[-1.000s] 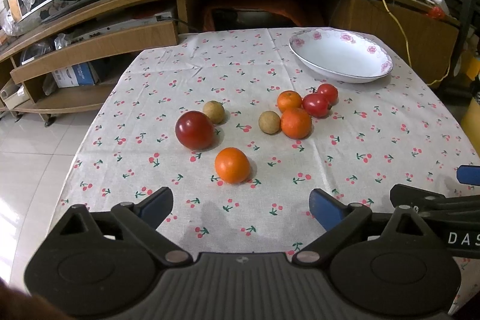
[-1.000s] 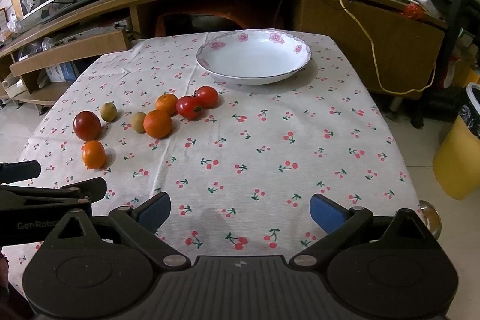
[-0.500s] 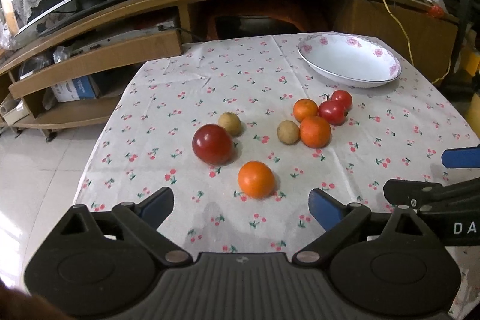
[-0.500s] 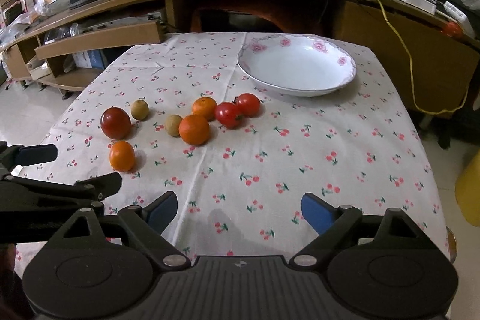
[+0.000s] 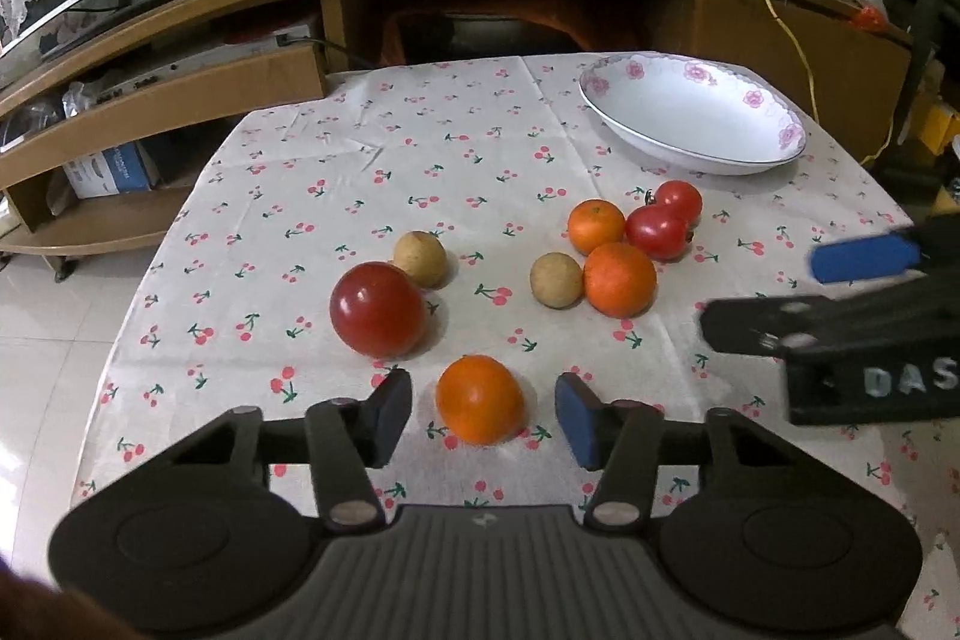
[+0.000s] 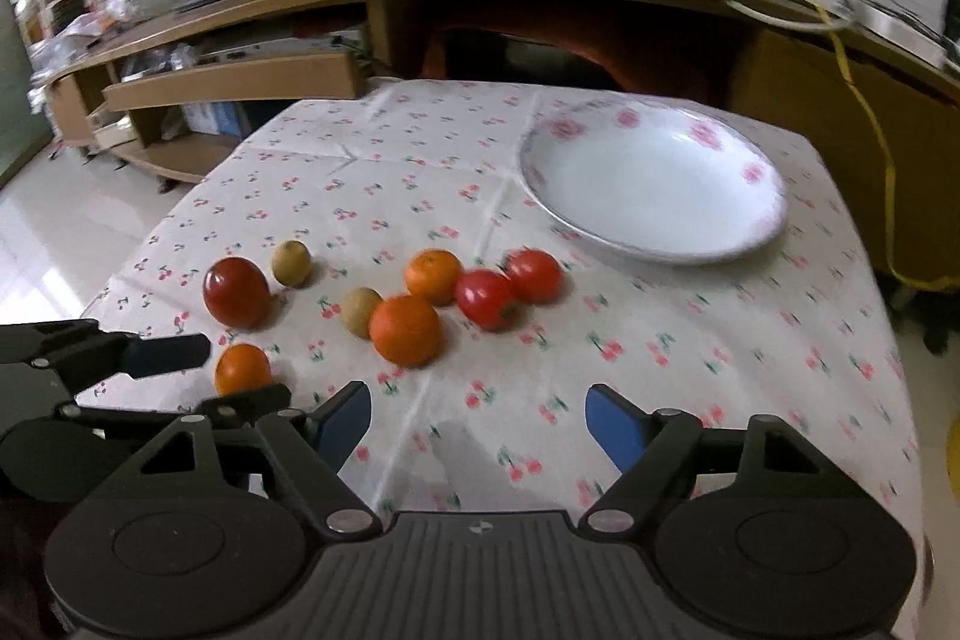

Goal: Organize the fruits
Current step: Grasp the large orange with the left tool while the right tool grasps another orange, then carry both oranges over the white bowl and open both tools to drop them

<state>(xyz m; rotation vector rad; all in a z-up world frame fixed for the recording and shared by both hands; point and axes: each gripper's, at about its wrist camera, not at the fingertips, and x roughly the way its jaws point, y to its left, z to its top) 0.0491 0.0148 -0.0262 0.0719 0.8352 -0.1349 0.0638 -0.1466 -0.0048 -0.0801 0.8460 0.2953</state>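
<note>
Your left tongs (image 5: pixel 483 409) straddle the orange (image 5: pixel 479 398), spread; right tongs (image 6: pixel 477 421) spread, empty. Squeeze off-centre and it rolls away.

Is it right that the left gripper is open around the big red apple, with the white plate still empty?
Not quite. In the left wrist view the left gripper is open around the nearest orange, not the red apple beyond it. The white plate is indeed empty.
</note>
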